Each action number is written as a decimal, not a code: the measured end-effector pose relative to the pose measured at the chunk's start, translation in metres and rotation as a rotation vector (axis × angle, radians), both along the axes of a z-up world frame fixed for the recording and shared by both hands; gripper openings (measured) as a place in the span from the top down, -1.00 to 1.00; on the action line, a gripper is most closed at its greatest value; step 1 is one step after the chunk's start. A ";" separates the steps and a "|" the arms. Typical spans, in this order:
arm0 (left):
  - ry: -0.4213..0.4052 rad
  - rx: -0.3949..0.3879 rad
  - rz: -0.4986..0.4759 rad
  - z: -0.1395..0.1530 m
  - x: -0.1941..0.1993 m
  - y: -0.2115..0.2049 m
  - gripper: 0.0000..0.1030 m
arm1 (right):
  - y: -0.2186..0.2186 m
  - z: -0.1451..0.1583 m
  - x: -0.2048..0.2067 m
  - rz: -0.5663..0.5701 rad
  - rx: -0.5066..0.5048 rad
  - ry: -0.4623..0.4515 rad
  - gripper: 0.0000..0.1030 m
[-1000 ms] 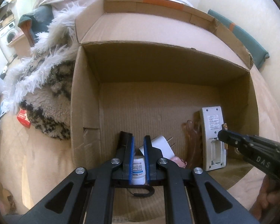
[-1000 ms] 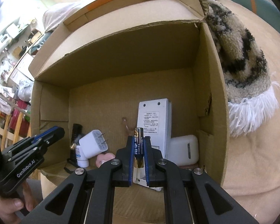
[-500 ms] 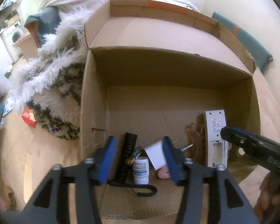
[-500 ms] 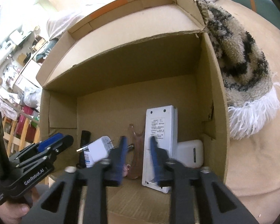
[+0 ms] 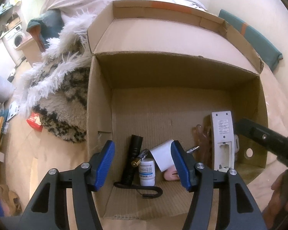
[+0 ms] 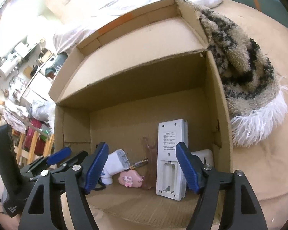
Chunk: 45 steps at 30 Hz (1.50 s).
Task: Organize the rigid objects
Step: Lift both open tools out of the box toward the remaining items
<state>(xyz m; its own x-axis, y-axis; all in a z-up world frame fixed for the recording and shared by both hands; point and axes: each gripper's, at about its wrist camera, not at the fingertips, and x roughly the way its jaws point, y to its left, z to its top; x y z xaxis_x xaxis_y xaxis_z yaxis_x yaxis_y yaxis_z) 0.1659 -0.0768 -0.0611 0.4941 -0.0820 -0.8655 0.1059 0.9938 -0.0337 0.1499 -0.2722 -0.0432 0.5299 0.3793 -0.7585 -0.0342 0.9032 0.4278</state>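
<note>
An open cardboard box (image 5: 98,103) lies on its side and holds the objects. My left gripper (image 5: 143,164) stands open above a small white bottle (image 5: 146,174), with a battery (image 5: 141,157) leaning on the bottle beside a black flashlight (image 5: 132,159). A white charger (image 5: 163,157) and a pink toy (image 5: 170,175) sit to the right. My right gripper (image 6: 142,167) is opening, with nothing pressed between its pads. Below it lie a second battery (image 6: 139,163), the charger (image 6: 116,163), the pink toy (image 6: 130,179) and a white remote (image 6: 170,157) with its battery bay bare.
An amber translucent piece (image 6: 149,164) leans by the remote, and a white case (image 6: 204,156) stands behind it at the box's right wall. A shaggy black-and-white rug (image 6: 245,72) presses against the box outside. A red packet (image 5: 35,121) lies on the tan surface.
Both grippers were shut, the left on the white bottle and the right on a battery. Both have let go and opened; bottle and battery now rest in the box. The right gripper has risen slightly.
</note>
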 end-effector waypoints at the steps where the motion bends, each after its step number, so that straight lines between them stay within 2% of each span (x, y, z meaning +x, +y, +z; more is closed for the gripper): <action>1: -0.001 0.005 -0.001 0.002 -0.001 0.000 -0.11 | -0.001 0.002 -0.001 -0.005 -0.001 -0.004 -0.49; 6: -0.012 0.023 0.020 0.012 -0.007 0.006 -0.11 | -0.007 0.009 -0.012 -0.028 0.005 -0.013 -0.50; 11: 0.018 0.007 0.027 0.020 -0.018 0.012 -0.11 | -0.010 0.016 -0.025 -0.032 0.005 -0.014 -0.50; 15: -0.004 0.014 0.045 0.029 -0.032 0.017 -0.11 | -0.013 0.022 -0.040 -0.030 0.013 -0.023 -0.50; 19: -0.016 0.030 0.058 0.034 -0.046 0.025 -0.11 | -0.017 0.021 -0.058 -0.046 0.094 -0.007 -0.50; 25: 0.017 0.022 0.102 0.030 -0.067 0.045 -0.11 | -0.014 0.018 -0.074 -0.053 0.108 0.015 -0.50; 33: 0.089 -0.001 0.184 0.008 -0.084 0.071 -0.11 | -0.006 0.007 -0.094 -0.035 0.088 0.057 -0.50; 39: 0.100 -0.011 0.222 -0.001 -0.083 0.080 -0.11 | -0.001 -0.008 -0.094 -0.025 0.051 0.114 -0.50; 45: 0.124 -0.043 0.256 -0.005 -0.079 0.087 -0.11 | -0.003 -0.033 -0.082 -0.055 0.065 0.189 -0.50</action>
<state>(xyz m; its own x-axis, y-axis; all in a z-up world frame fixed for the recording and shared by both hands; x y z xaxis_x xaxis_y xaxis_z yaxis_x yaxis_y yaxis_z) 0.0867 0.0098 -0.0664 0.3941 -0.0060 -0.9190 -0.1558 0.9851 -0.0732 0.0681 -0.2751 -0.0760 0.4021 0.4052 -0.8211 0.1010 0.8717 0.4796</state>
